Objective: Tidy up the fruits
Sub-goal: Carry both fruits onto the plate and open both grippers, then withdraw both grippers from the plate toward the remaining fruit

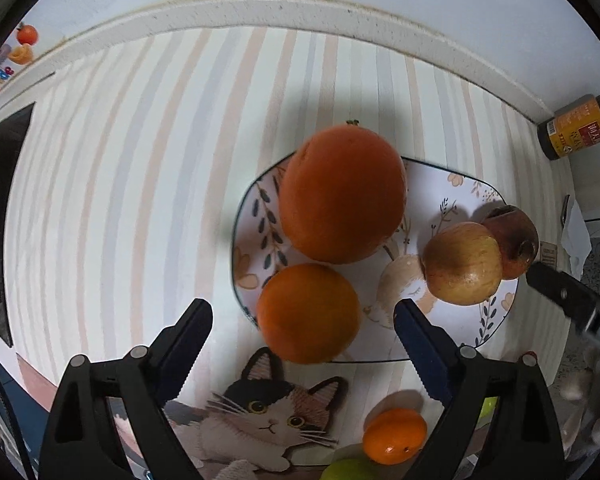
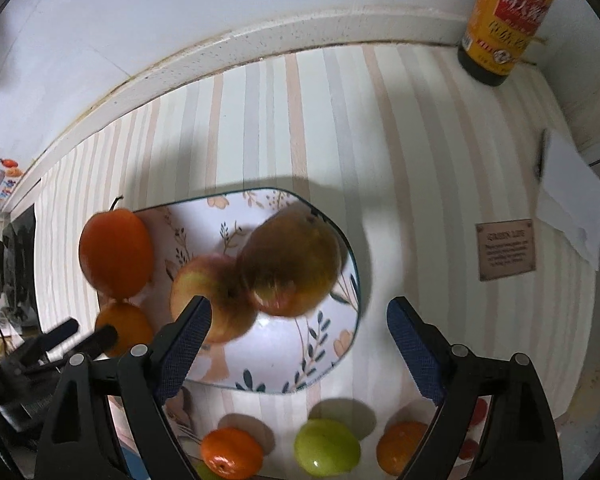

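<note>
A floral plate (image 1: 460, 196) (image 2: 260, 368) holds two oranges and two apples. In the left wrist view a large orange (image 1: 342, 194) sits at the back, a smaller orange (image 1: 308, 312) in front, and a yellow-red apple (image 1: 462, 264) and a darker apple (image 1: 514, 240) at the right. My left gripper (image 1: 303, 320) is open, its jaws either side of the smaller orange. My right gripper (image 2: 299, 320) is open above the plate's near edge; the two apples (image 2: 208, 300) (image 2: 290, 262) are blurred just beyond it. Its finger (image 1: 560, 292) shows at the left view's right edge.
Loose on the striped cloth near me lie a small tangerine (image 1: 394, 434) (image 2: 232, 452), a green fruit (image 2: 326, 446) and another orange (image 2: 400, 446). A dark sauce bottle (image 1: 576, 128) (image 2: 504, 20) stands at the back right by the wall. White paper (image 2: 572, 200) lies at the right.
</note>
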Demonstrator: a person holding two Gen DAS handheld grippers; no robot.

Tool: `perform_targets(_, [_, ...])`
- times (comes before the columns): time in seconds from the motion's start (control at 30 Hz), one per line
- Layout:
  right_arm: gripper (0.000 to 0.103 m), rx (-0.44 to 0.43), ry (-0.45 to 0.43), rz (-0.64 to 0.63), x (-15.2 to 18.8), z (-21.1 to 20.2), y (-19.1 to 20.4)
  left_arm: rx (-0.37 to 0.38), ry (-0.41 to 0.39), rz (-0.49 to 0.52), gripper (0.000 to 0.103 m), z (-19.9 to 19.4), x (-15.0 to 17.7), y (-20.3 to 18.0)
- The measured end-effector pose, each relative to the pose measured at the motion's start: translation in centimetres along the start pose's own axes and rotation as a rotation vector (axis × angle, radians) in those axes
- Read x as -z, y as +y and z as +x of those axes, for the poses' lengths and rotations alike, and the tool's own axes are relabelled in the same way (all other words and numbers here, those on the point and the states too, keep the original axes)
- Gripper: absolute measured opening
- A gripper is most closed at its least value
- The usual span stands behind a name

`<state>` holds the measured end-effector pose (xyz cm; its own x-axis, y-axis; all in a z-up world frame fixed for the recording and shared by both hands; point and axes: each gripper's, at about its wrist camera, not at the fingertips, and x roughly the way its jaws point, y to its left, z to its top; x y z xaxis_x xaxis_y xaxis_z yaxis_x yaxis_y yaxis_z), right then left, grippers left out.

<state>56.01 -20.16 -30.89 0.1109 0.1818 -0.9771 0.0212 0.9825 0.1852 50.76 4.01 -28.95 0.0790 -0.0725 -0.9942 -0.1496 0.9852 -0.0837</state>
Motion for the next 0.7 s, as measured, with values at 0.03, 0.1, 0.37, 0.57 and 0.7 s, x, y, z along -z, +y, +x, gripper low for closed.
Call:
perform_targets(0.03, [0.092, 0.012, -0.013, -0.009, 0.6, -0.5, 0.0, -0.006, -0.010, 0.001, 0.093, -0.3, 0.2, 0.2])
perform_targets(0.1, [0.092, 0.028, -0.034, -0.027, 1.9, -1.3, 0.2, -0.023, -0.034, 0.004, 0.093, -1.2, 0.8, 0.4])
perform_targets(0.37, [0.092, 0.065, -0.089, -0.079, 7.0, -4.1, 1.5, -0.085, -0.151, 0.046, 0.093, -5.0, 4.7, -0.7])
perform_targets(0.57, [0.092, 0.086, -0.144, -0.094, 10.2, -7.2, 1.9, -0.078, -0.244, 0.060, 0.093, -8.3, 7.3, -1.3])
perform_targets(0.7, [0.092, 0.086, -0.192, -0.106, 12.0, -9.9, 2.2, -0.060, -0.275, 0.086, 0.093, -10.1, 8.8, -2.0])
